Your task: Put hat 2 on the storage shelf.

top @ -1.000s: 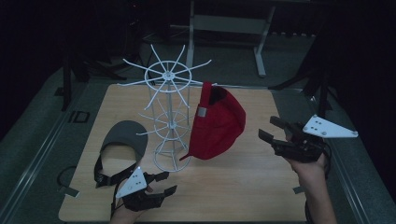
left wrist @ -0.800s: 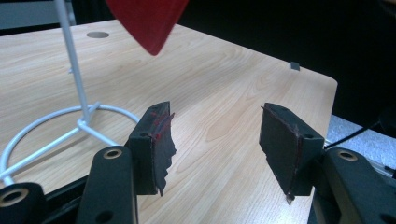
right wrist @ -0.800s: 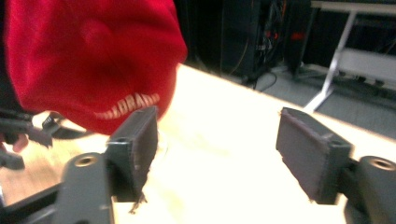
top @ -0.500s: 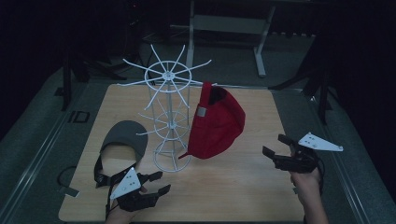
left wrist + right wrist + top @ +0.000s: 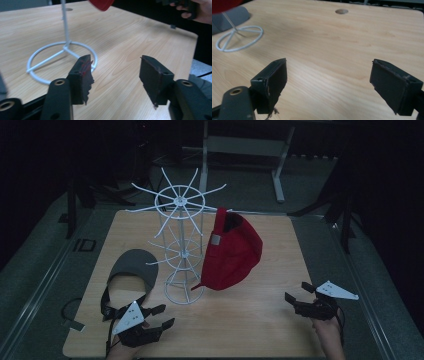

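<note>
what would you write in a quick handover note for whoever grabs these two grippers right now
Left gripper: open, nothing between its jaws, low over the table's near left edge, beside the grey cap.
Right gripper: jaws have just been opening, now open with nothing between them, low at the near right edge.
Red cap: hanging on the white wire rack, mid-table.
Grey cap: lying flat on the table left of the rack's base ring, untouched.
Done: red cap appears hung.
Left: probably pick up the grey cap and hang it on a free prong.

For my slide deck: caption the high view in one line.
Red cap hanging on a white wire rack, grey cap on the wooden table, both open hand-held grippers low nearby.
</note>
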`<state>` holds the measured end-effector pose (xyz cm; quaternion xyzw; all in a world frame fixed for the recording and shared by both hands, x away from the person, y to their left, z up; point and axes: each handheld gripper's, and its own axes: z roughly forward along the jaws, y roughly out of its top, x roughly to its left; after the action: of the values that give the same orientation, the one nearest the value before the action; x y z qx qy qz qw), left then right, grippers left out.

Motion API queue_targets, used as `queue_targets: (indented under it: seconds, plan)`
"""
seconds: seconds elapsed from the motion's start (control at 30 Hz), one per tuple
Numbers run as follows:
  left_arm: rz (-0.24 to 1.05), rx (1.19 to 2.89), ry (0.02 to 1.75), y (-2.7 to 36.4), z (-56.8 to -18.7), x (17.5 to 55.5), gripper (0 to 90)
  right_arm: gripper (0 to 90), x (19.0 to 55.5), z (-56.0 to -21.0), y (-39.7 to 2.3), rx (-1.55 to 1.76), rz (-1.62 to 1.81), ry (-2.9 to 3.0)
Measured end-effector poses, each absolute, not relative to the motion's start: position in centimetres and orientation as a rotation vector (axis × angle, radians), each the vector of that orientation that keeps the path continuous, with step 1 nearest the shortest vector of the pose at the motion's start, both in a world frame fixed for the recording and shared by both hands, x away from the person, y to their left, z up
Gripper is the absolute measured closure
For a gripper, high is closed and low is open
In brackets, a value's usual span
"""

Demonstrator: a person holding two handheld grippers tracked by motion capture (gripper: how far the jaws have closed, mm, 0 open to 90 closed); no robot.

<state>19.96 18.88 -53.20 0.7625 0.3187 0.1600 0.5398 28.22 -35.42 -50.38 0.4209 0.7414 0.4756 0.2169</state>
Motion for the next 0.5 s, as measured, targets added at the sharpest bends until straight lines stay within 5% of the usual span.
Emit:
queue_targets:
  seconds: [0.5]
  plan:
    - [0.53,1.773,0.96,23.1,-52.8,18.8,30.6,14.3,27.4,-52.9,-37.1,1.213,1.322,2.01]
